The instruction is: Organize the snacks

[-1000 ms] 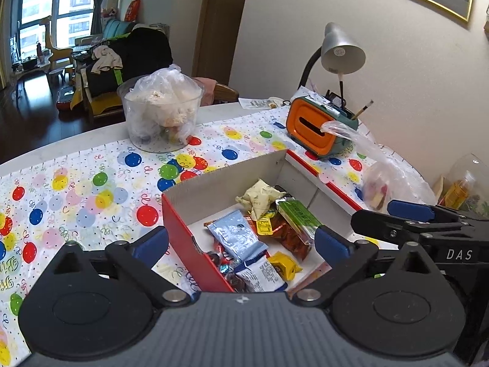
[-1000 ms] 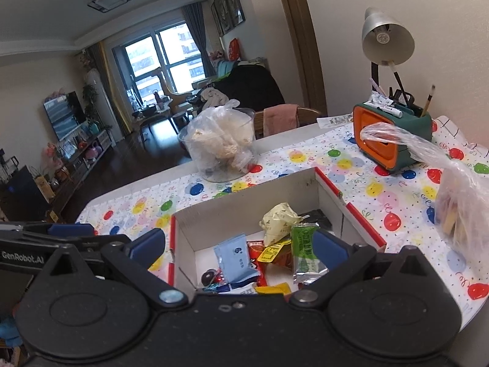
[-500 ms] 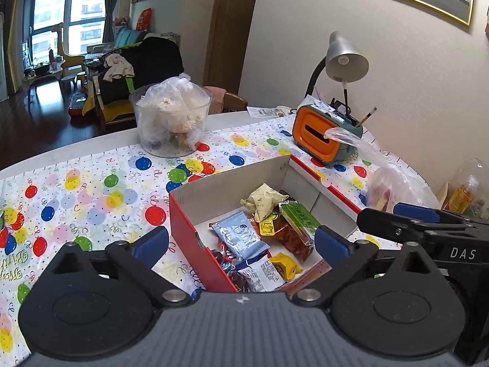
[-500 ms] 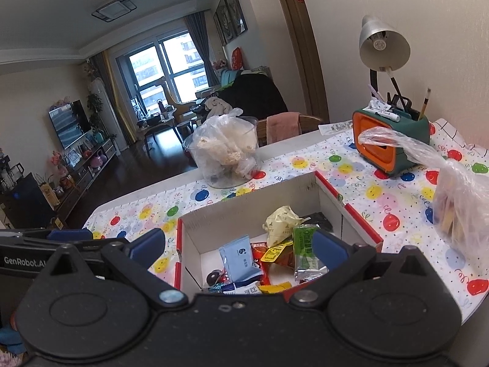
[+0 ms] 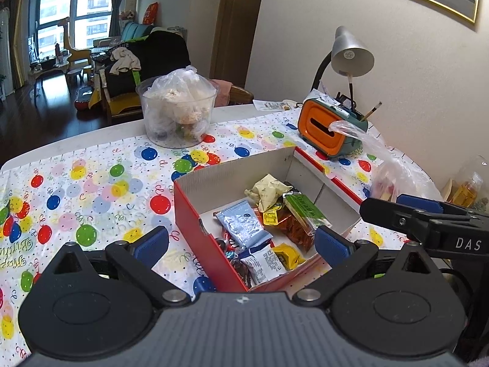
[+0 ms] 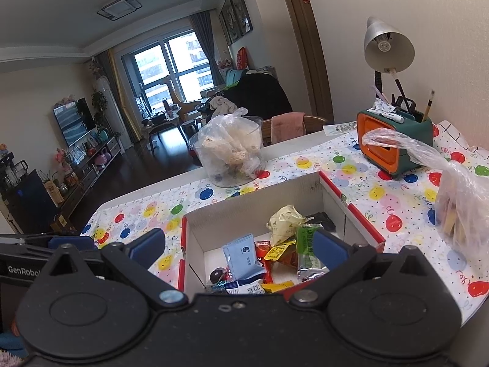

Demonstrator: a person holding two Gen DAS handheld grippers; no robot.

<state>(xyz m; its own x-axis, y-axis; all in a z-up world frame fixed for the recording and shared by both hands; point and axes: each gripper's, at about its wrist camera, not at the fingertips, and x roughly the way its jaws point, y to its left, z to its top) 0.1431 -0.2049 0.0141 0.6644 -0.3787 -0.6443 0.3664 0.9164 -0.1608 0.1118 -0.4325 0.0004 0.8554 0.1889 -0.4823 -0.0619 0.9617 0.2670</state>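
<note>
A red-and-white cardboard box [image 5: 195, 211] [image 6: 253, 192] sits on the balloon-print tablecloth and holds several snack packets: a pale blue sachet [image 5: 243, 223] [image 6: 243, 255], a green packet [image 5: 304, 209] [image 6: 308, 252], a cream crumpled wrapper [image 5: 267, 188] [image 6: 285, 221], a yellow candy [image 5: 285, 255]. My left gripper [image 5: 241, 241] is open, raised over the box's near left corner, nothing between its fingers. My right gripper [image 6: 238, 243] is open too, held above the box's near edge. The right gripper's finger [image 5: 421, 217] shows at the left wrist view's right side.
A clear tub [image 5: 177, 116] [image 6: 229, 153] with a plastic bag of snacks stands behind the box. An orange-and-green pen holder [image 5: 331, 128] [image 6: 394, 140] and a desk lamp [image 5: 351, 52] are at the back right. A clear snack bag [image 6: 458, 205] lies right of the box.
Both grippers have risen and drawn back a little, so the box and table sit lower in both views. Both stay open; the snacks have not moved.
</note>
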